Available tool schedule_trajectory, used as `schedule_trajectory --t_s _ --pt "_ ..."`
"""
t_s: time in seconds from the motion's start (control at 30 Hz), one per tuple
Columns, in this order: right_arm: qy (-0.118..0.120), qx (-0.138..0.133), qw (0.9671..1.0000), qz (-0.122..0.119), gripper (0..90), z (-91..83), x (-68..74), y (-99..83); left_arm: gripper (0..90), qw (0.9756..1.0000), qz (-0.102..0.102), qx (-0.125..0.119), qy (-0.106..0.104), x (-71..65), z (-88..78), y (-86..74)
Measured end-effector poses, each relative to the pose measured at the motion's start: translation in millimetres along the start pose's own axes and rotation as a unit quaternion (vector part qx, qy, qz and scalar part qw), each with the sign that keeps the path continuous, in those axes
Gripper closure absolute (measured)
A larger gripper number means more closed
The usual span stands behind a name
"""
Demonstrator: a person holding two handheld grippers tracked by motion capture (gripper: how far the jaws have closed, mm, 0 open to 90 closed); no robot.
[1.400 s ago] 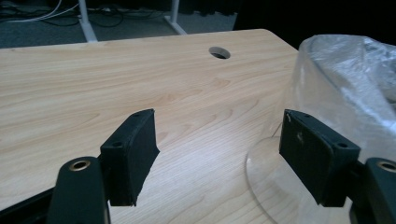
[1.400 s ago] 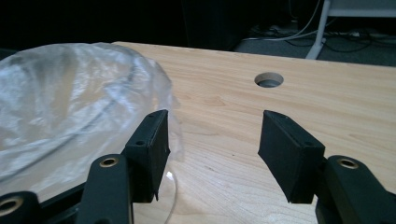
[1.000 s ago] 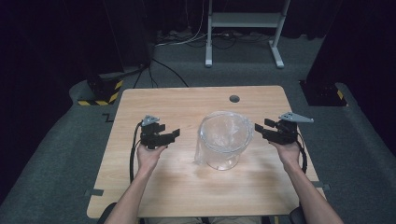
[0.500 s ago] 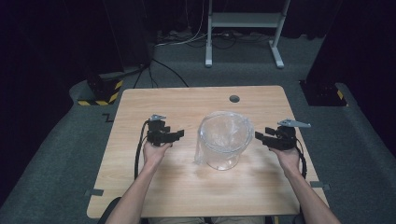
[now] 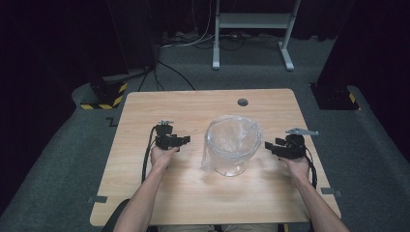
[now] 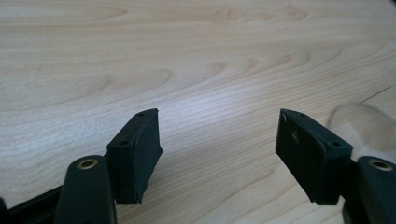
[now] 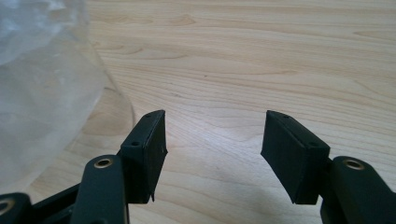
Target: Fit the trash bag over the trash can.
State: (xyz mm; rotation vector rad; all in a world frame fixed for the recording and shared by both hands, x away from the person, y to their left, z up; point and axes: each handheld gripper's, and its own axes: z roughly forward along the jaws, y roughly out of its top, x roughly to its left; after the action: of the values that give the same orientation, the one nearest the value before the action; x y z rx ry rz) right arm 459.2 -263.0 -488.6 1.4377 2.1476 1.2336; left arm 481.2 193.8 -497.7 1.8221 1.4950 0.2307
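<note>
Nearest us, our 2 forearms come in over the tabletop (image 5: 145, 193), each hand carrying a claw. The left claw (image 5: 183, 140) sits just left of the clear container (image 5: 232, 151); the right claw (image 5: 270, 145) sits just right of it. Both point inward at the container from opposite sides.

Compared with a second ago, both claws sit lower, closer to the wood, and the left one has also slid toward the container's side. The left claw's jaws have just been closing a little, yet in the left gripper view we see bare wood between its 2 pads (image 6: 135, 154), so it is released and grips nothing. The container's base curves in at the right edge of that view (image 6: 362, 123), near the pad but apart from it. The right claw is likewise released: in the right gripper view its pads (image 7: 149, 149) stand apart over bare wood, with the crinkled plastic (image 7: 42, 88) just beside the left pad.

Farther on, the container stands upright in the middle of the tabletop, a thin clear bag lining it and folding over its rim. Beyond it lies a round cable hole (image 5: 242, 102) near the far edge.

We judge that both claws are settling into place to take hold of the container or its liner; no grip is made yet.
</note>
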Motion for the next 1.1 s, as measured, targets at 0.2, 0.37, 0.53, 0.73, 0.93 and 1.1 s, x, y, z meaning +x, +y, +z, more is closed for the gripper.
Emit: schedule_trajectory --t_s 0.2,0.37,0.53,0.73,0.93,1.1 --pt "-0.003 0.014 0.9999 0.003 40.2 7.7 -4.0 -0.7 32.5 0.999 -0.001 0.044 0.011 -1.0 4.2 -2.5" --pt "-0.019 0.038 0.9991 -0.009 38.7 18.9 -7.5 3.2 29.9 0.9981 0.018 0.052 0.028 -1.4 3.1 -7.4" --pt "-0.029 0.046 0.9983 -0.022 38.7 25.3 -8.8 5.0 29.0 0.9982 0.028 0.033 0.041 3.7 -1.3 -14.7" --pt "-0.051 0.073 0.9958 -0.024 38.2 31.3 -18.2 0.5 29.1 0.9959 0.061 0.018 0.065 0.4 -0.4 -20.8" --pt "-0.062 0.069 0.995 -0.038 37.6 32.3 -18.8 -0.9 28.9 0.9937 0.083 0.006 0.076 -1.1 2.5 -23.3" --pt "-0.095 0.072 0.9904 -0.071 34.7 37.4 -8.6 -2.6 24.8 0.9913 0.103 -0.006 0.081 -3.0 4.6 -28.6"
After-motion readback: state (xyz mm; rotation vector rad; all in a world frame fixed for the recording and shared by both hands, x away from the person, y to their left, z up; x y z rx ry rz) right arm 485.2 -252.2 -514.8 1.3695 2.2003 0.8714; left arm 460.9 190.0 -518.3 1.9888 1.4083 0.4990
